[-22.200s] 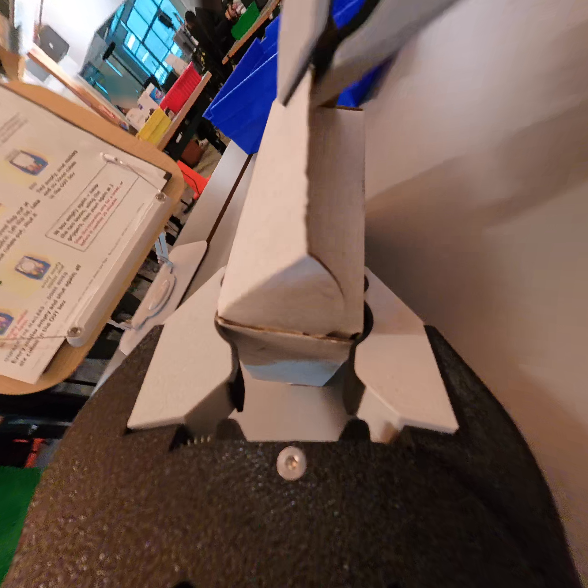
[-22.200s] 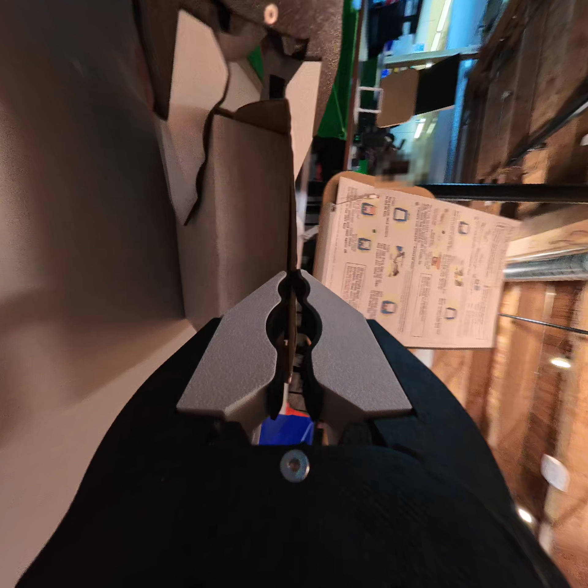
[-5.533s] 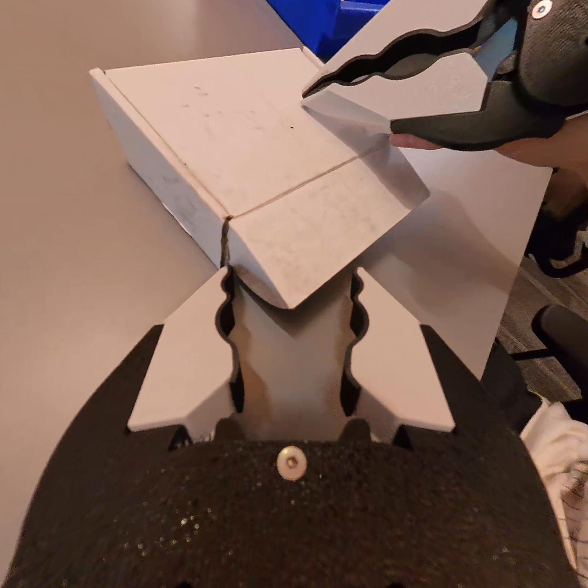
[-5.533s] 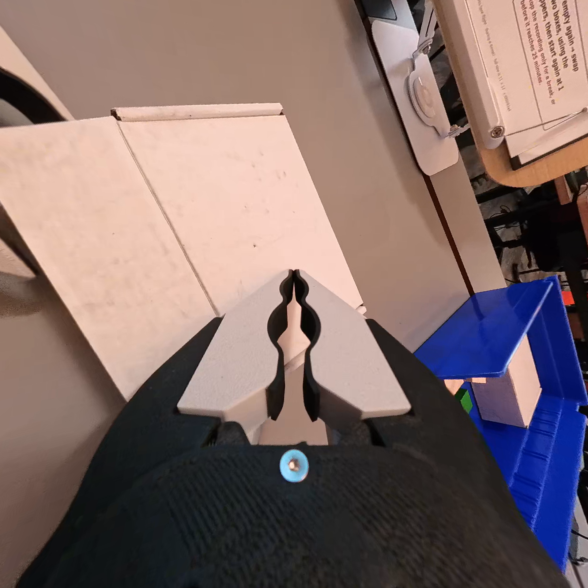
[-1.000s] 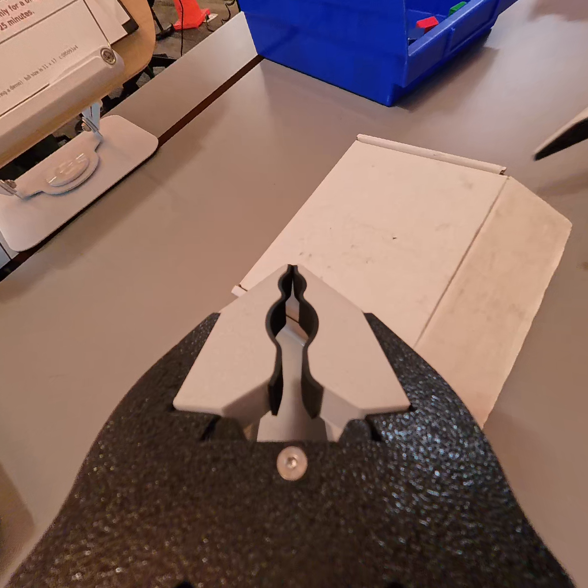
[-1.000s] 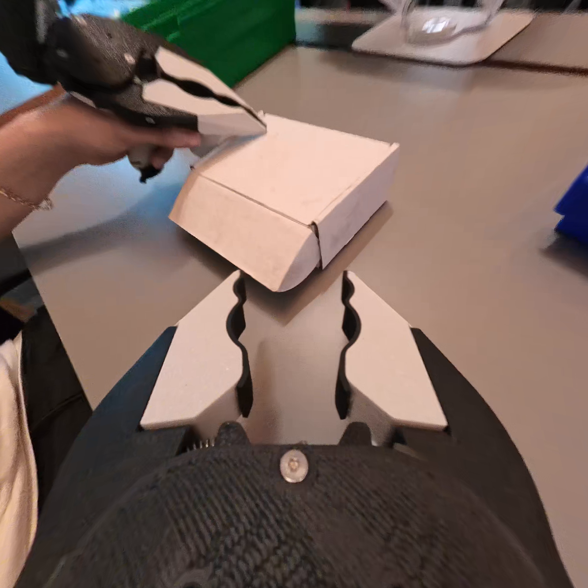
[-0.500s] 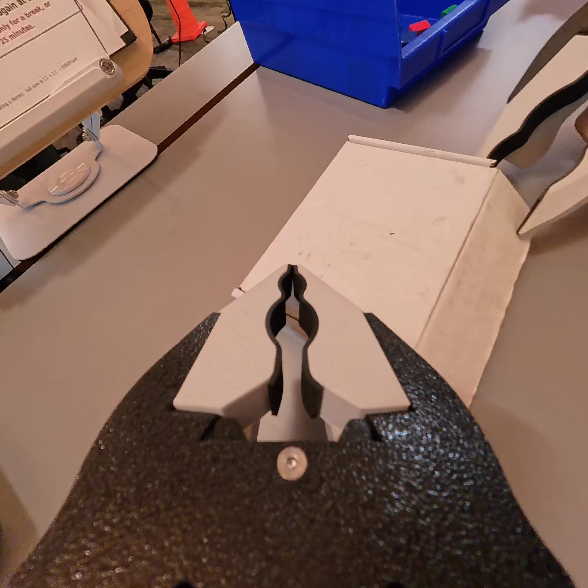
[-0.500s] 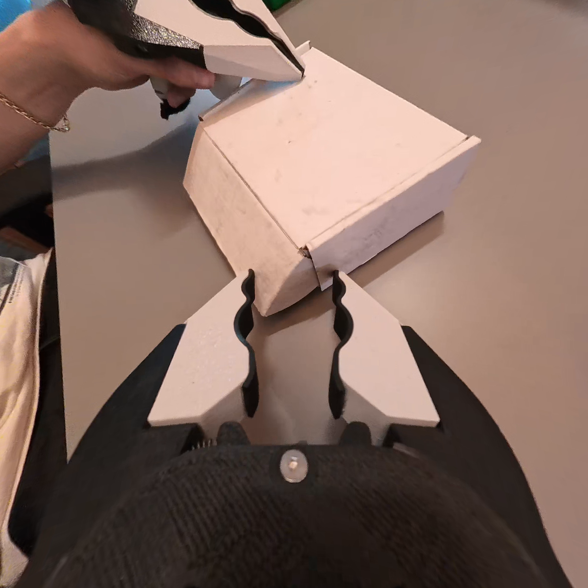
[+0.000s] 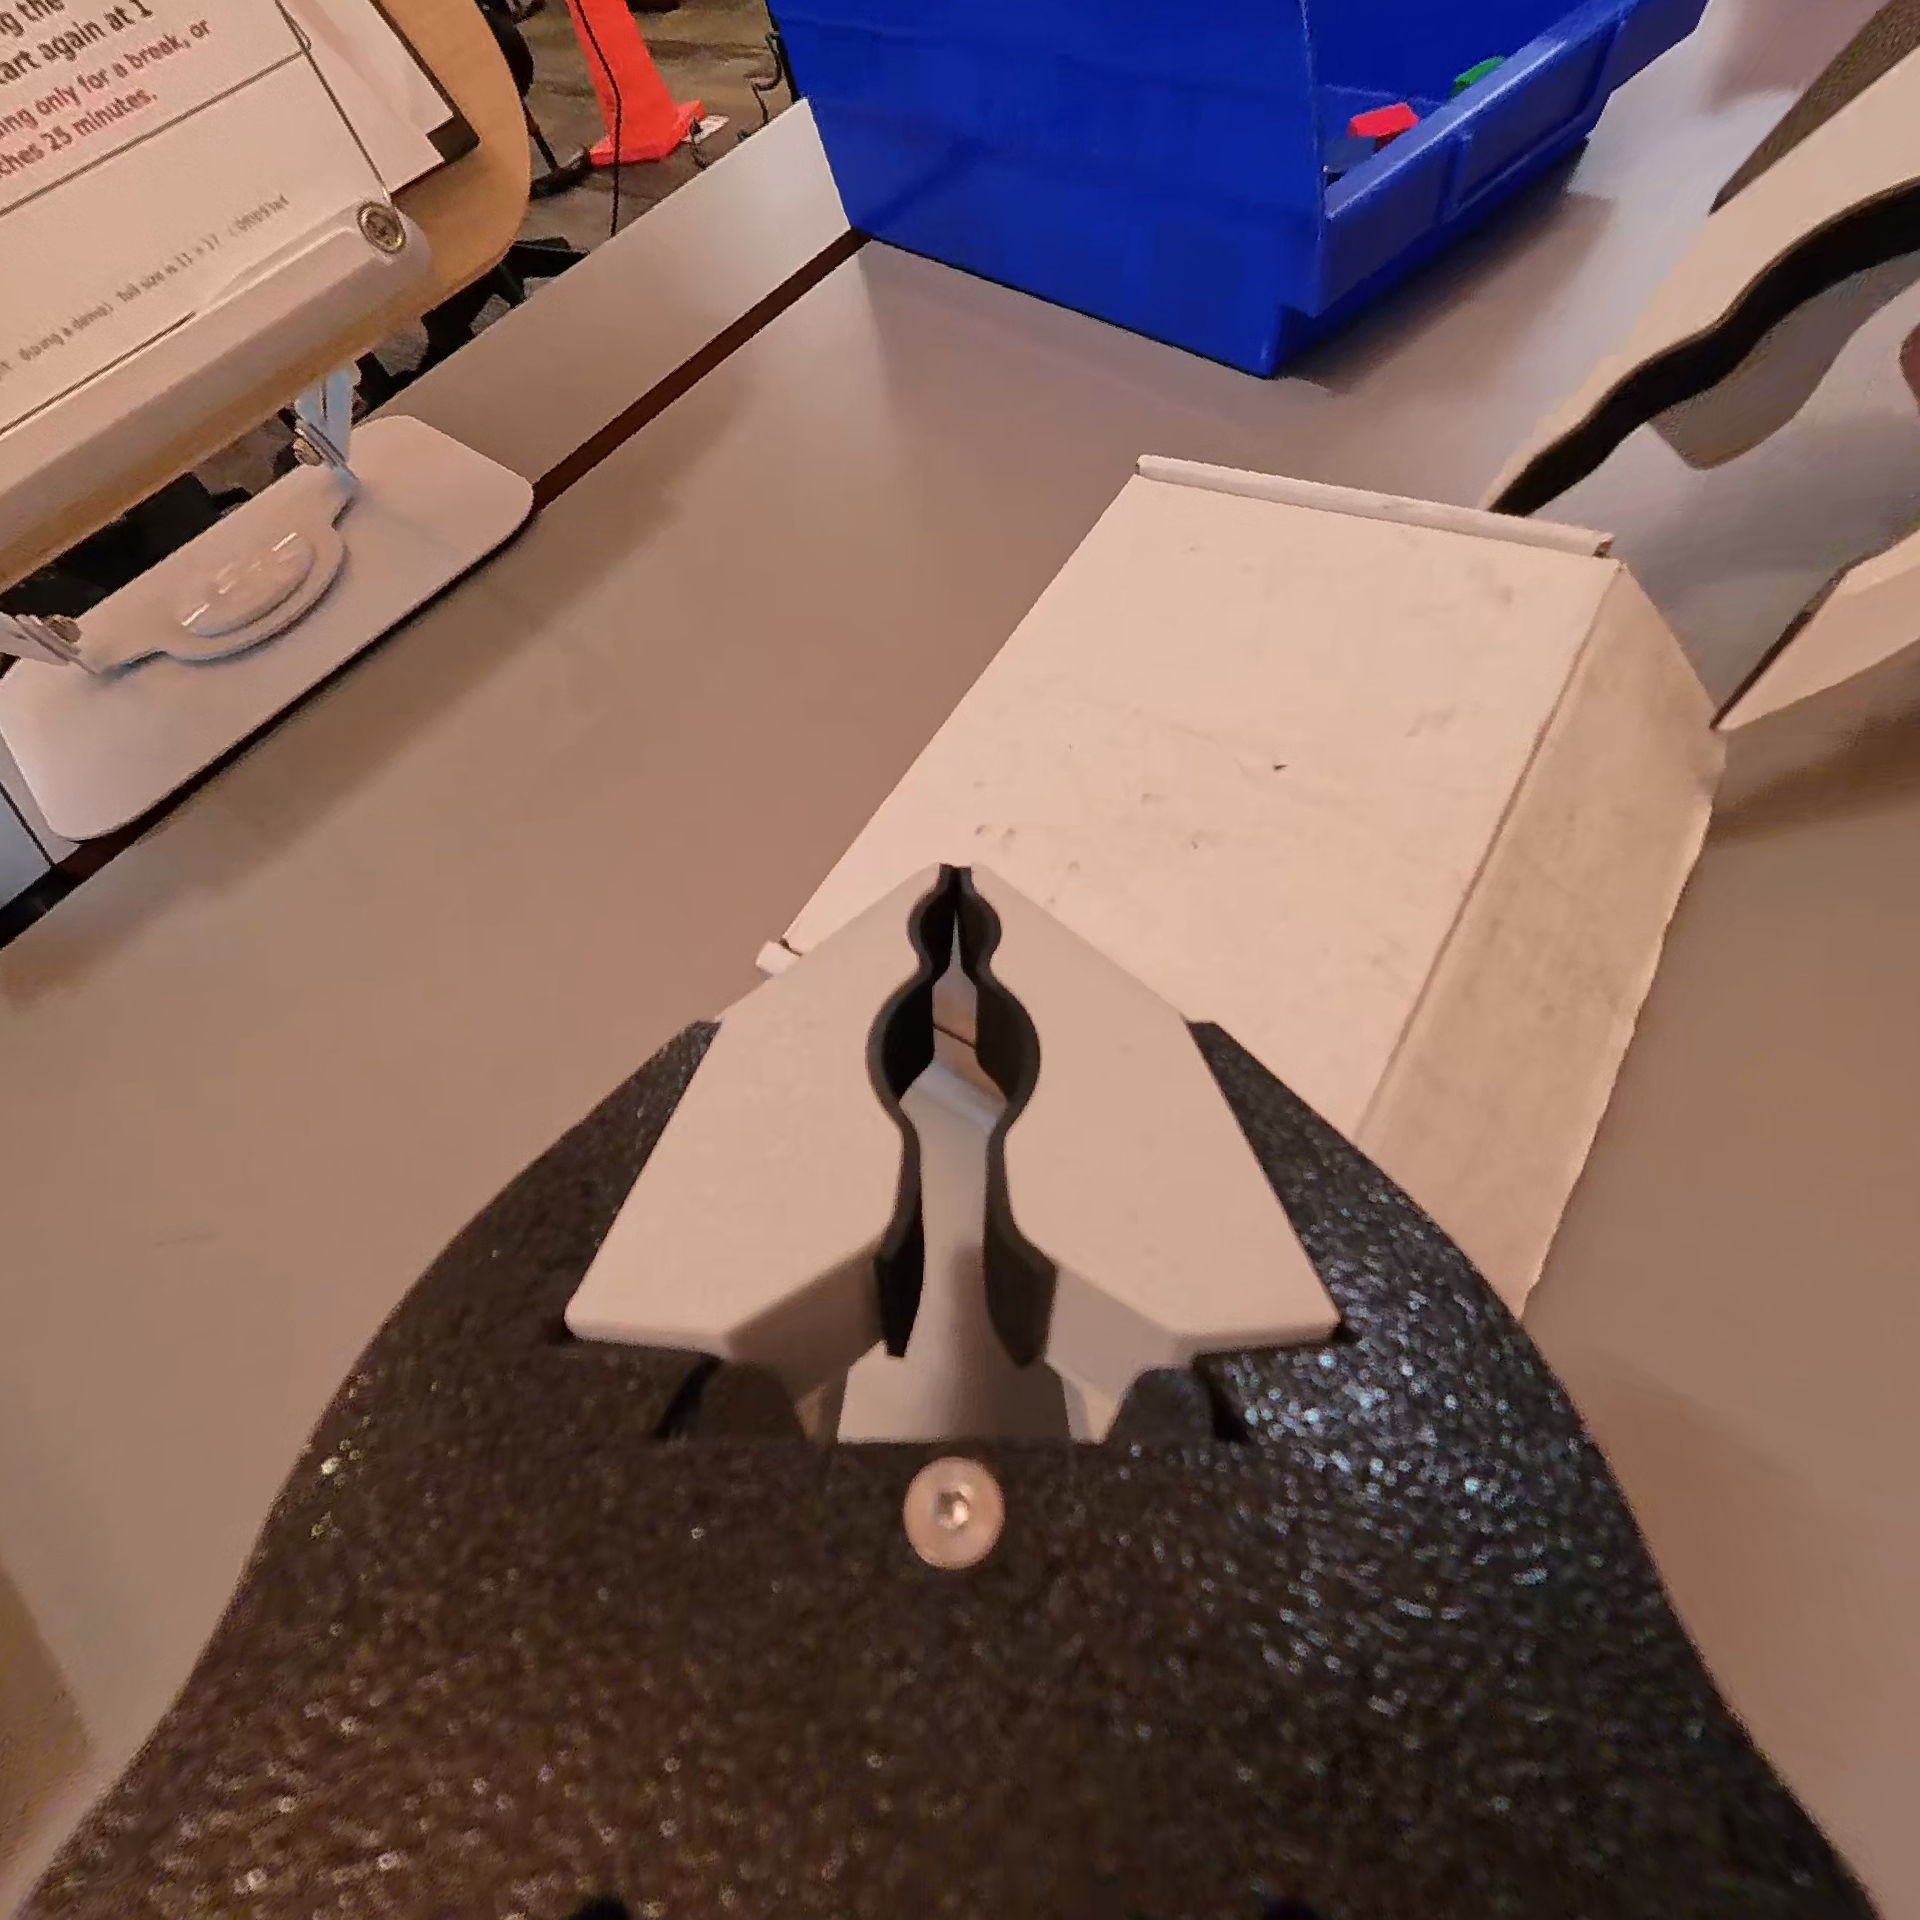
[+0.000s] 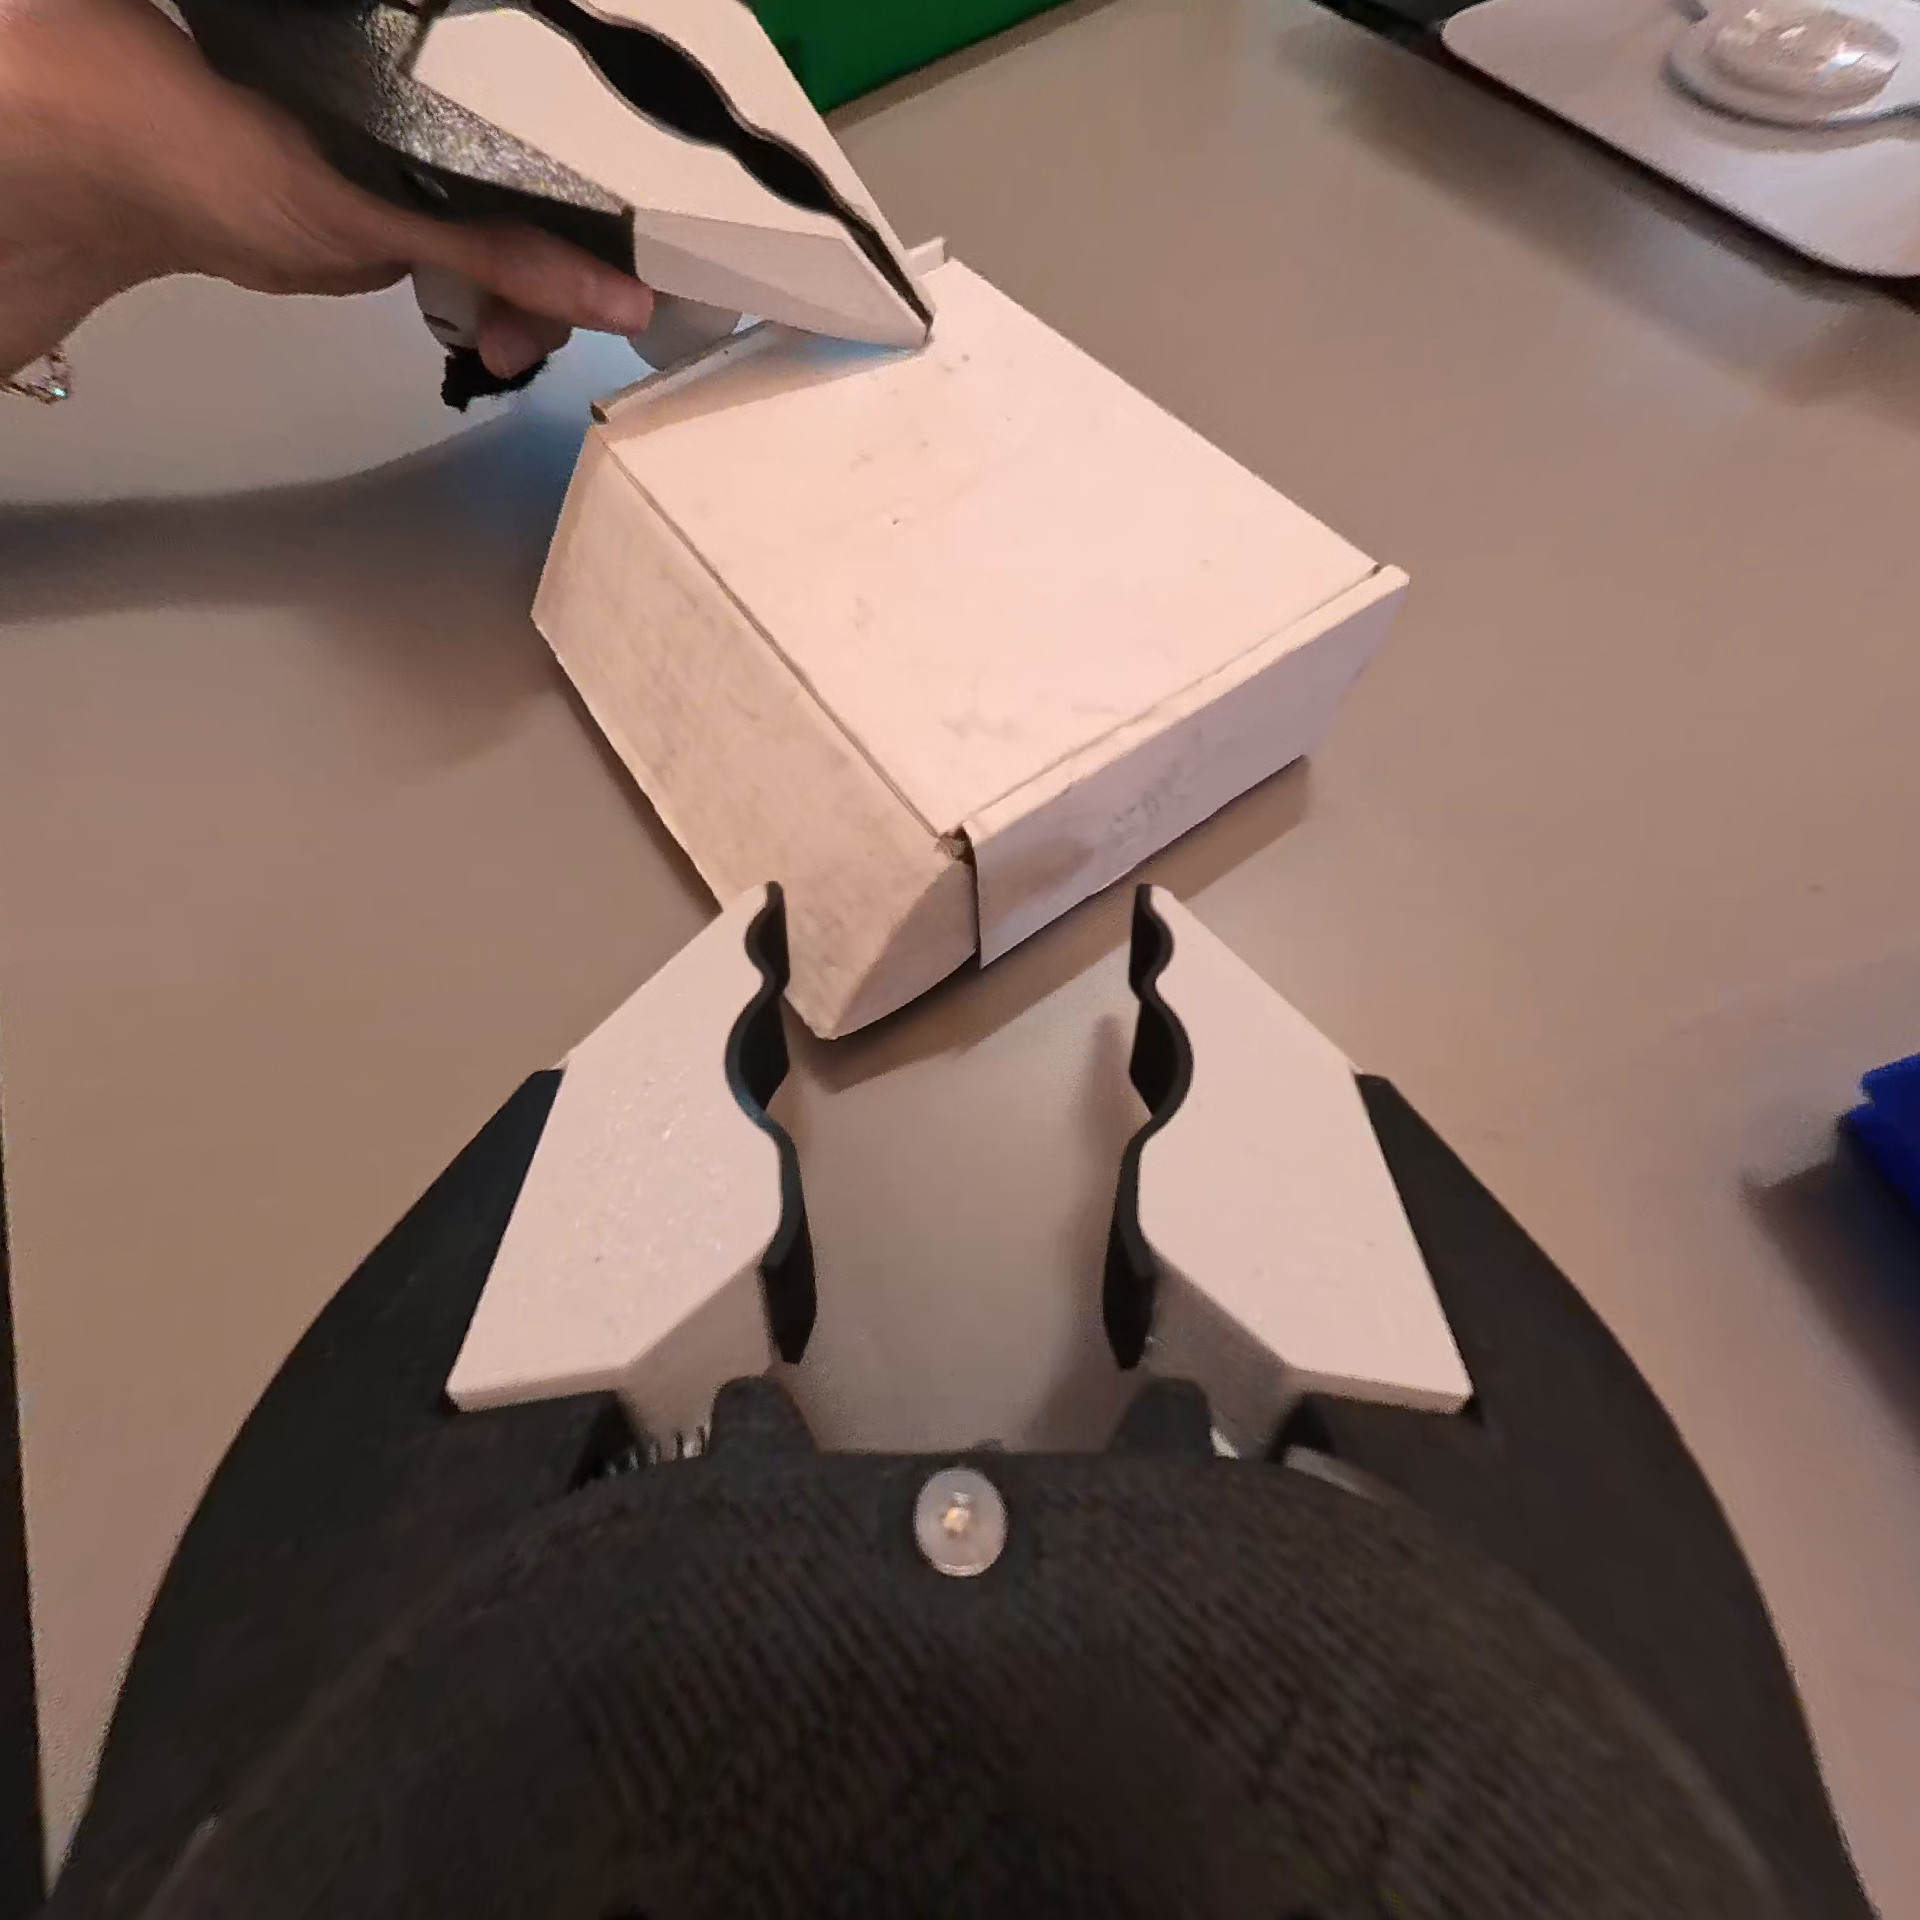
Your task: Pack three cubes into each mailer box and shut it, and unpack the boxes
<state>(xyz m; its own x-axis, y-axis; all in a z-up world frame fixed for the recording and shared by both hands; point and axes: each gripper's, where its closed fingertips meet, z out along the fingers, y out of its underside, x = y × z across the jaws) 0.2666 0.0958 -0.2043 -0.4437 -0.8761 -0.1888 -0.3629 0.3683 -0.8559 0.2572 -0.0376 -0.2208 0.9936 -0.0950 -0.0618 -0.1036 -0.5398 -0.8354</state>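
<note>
White mailer box [image 10: 935, 644] flat on grey bench [image 10: 1558, 520], lid down. Left claw [image 9: 954, 883] clenched, tips pressing box's top rear edge, same as half second ago. Right claw [image 10: 954, 914] released, now closer, straddling front corner flap. Blue bin [image 9: 1143, 156] behind box.

A white stand [image 9: 260, 582] with its instruction board [image 9: 177, 239] sits far left of the tongs, an orange cone [image 9: 634, 94] beyond.
</note>
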